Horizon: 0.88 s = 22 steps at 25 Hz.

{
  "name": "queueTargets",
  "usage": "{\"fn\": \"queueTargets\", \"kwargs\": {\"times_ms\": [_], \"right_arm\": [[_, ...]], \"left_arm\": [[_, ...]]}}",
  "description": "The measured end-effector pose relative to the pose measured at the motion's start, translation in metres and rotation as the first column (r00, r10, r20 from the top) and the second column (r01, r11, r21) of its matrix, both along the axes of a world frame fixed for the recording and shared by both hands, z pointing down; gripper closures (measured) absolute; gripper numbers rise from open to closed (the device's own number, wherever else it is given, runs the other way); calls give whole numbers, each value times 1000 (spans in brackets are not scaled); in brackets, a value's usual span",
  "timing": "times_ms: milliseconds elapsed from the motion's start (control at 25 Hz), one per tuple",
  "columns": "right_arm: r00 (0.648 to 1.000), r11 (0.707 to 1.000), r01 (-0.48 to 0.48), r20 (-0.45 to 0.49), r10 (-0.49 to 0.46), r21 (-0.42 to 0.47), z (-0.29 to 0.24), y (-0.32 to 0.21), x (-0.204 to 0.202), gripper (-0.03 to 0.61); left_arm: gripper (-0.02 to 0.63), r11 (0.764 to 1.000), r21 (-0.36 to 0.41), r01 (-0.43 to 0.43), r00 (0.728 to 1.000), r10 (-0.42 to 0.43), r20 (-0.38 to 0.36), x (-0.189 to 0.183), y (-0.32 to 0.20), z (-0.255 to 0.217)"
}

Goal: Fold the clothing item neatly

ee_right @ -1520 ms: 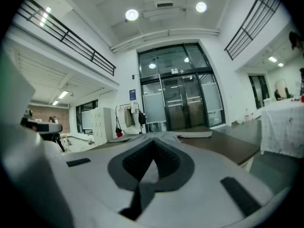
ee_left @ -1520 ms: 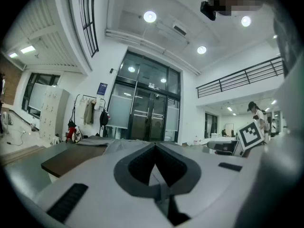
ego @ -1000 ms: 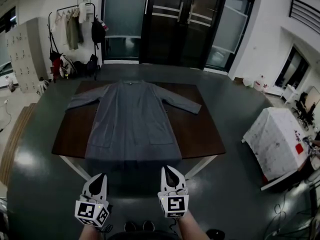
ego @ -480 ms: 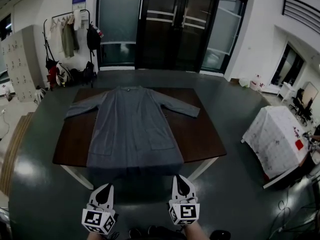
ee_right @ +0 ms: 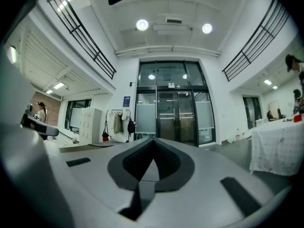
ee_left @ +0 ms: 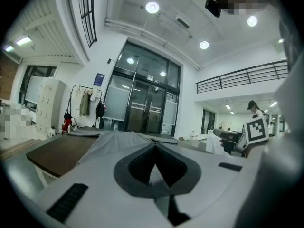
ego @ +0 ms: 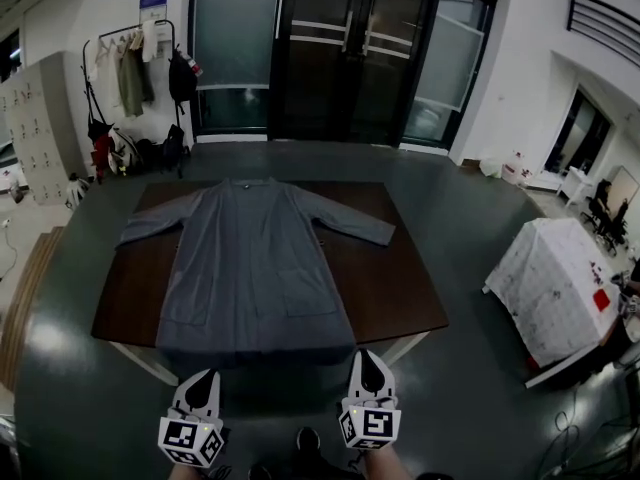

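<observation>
— Whereabouts of the grey coat [ego: 255,268]?
— Spread flat and full length on the brown worktop [ego: 400,288], collar at the far side, sleeves angled outward, hem at the near edge.
— And the left gripper [ego: 206,378]?
— Closed tight, nothing between the jaws; hovering off the worktop's near edge, near the hem's left corner, clear of the cloth.
— And the right gripper [ego: 368,358]?
— Likewise pinched together and empty, just short of the hem's right corner, not touching.
— Surroundings?
— Coat rack [ego: 140,68] far left, glass doors [ego: 345,58] behind, white-draped table [ego: 555,278] to the right.
</observation>
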State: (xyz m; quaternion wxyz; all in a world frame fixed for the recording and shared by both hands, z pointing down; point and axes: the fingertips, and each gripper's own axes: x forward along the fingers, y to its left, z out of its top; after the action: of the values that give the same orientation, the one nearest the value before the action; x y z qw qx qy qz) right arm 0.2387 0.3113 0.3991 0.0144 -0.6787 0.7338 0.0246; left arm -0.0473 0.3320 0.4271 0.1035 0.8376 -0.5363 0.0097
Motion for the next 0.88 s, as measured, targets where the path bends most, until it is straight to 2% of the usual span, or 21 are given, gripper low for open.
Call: {"fn": "queueTargets", "kwargs": {"times_ms": [280, 480, 560, 760, 880], "right_arm": [[998, 1000, 11, 60, -10, -13, 0, -74, 58, 591], [997, 999, 48, 61, -46, -23, 6, -109, 89, 591], [996, 998, 51, 72, -48, -31, 6, -119, 98, 591], [994, 998, 58, 90, -55, -34, 3, -135, 105, 591], [994, 998, 48, 97, -45, -36, 3, -141, 110, 591]], "left_arm": [[606, 999, -2, 54, 999, -54, -2, 42, -52, -6], [606, 995, -8, 95, 995, -96, -3, 69, -79, -4], [606, 995, -7, 100, 995, -100, -9, 80, -85, -6], [606, 995, -3, 97, 995, -97, 37, 90, -97, -10], [606, 996, 4, 88, 996, -88, 18, 89, -109, -13]]}}
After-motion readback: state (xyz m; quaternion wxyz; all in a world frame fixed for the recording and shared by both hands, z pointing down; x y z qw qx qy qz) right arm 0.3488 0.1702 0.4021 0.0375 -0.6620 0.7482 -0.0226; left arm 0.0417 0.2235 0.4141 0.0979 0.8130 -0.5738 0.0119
